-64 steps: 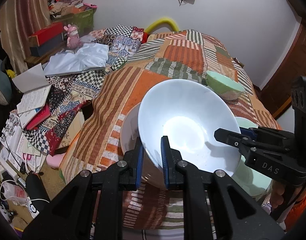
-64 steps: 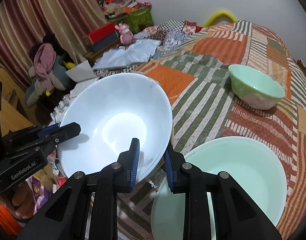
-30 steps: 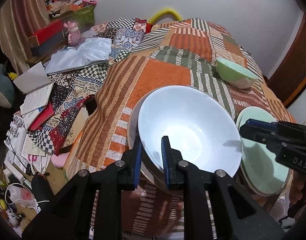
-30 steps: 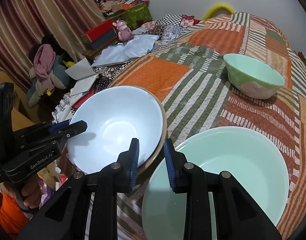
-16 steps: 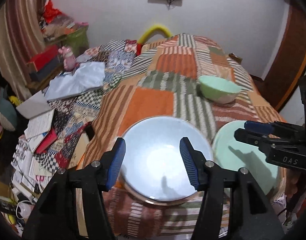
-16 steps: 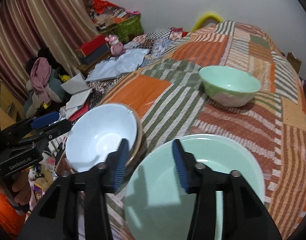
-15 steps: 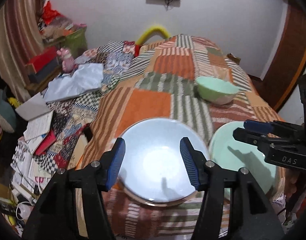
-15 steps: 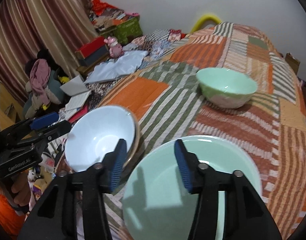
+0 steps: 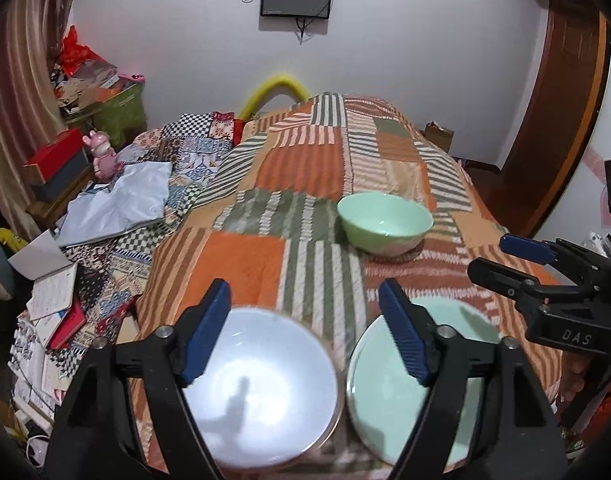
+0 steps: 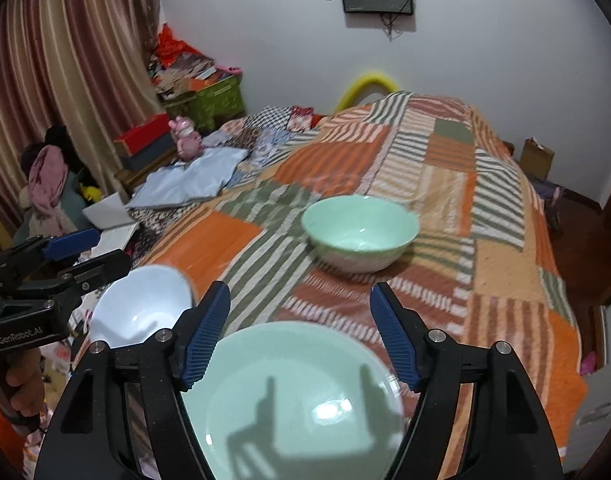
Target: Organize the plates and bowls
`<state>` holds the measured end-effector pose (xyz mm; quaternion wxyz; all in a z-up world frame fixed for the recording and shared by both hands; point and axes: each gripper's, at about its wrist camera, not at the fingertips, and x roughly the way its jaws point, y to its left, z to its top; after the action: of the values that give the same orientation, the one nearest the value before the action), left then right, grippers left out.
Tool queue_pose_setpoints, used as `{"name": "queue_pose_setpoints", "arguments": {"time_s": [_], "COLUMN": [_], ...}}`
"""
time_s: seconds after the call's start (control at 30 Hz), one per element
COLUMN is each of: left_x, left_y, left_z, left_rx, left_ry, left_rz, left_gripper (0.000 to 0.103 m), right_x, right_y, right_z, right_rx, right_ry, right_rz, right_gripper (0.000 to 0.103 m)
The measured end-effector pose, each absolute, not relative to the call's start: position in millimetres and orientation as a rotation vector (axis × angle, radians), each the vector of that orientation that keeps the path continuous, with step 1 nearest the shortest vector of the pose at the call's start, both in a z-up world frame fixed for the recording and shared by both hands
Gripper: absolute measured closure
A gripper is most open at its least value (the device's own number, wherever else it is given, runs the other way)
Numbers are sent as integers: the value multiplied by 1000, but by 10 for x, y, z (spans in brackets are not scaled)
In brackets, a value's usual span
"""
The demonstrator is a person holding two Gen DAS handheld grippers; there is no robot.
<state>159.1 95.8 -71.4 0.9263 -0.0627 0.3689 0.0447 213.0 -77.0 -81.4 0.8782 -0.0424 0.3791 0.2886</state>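
A white bowl rests nested in another dish at the near edge of the patchwork bed; it also shows in the right wrist view. A pale green plate lies right of it, also in the right wrist view. A small green bowl sits farther back, also in the right wrist view. My left gripper is open and empty above the white bowl. My right gripper is open and empty above the green plate.
The patchwork quilt covers the bed. Books, papers and a pale cloth lie on the left, with a pink toy and boxes beyond. A wooden door frame stands at the right.
Both grippers let go of the white bowl, which now sits nested on the bed. Both opened wide and pulled back and up.
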Motion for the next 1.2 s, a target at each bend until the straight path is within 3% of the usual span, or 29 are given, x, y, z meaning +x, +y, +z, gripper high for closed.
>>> {"name": "queue_pose_setpoints", "arguments": {"time_s": [0.23,0.63,0.97,1.03,1.1,1.2], "left_x": [1960,2704,3167,3254,3324,3395], "left_y": [845,801,904,909,898,889], "left_z": [-694,-878,-1247,-1317,-1368,-1423], "left_rx": [-121,-109,-98,-94,-74,-66], "left_ry": [753,831,923,941,955,964], "left_rz": [59,14,-4,-13,-5,-10], "left_gripper": [13,13,13,13,13,13], "right_x": [2353,2844,3355,3427,3485,3568], "right_y": [-908,-1056,-968,-931,-891,-848], "right_z": [-809,-961,-1406,-1483,-1546,-1624], "right_rx": [-76,-33,21,16,0,-25], "right_ry": [779,830,948,968,989,1011], "right_rz": [563,506,482,482,490,479], "right_gripper": [19,19,20,25,37,39]}}
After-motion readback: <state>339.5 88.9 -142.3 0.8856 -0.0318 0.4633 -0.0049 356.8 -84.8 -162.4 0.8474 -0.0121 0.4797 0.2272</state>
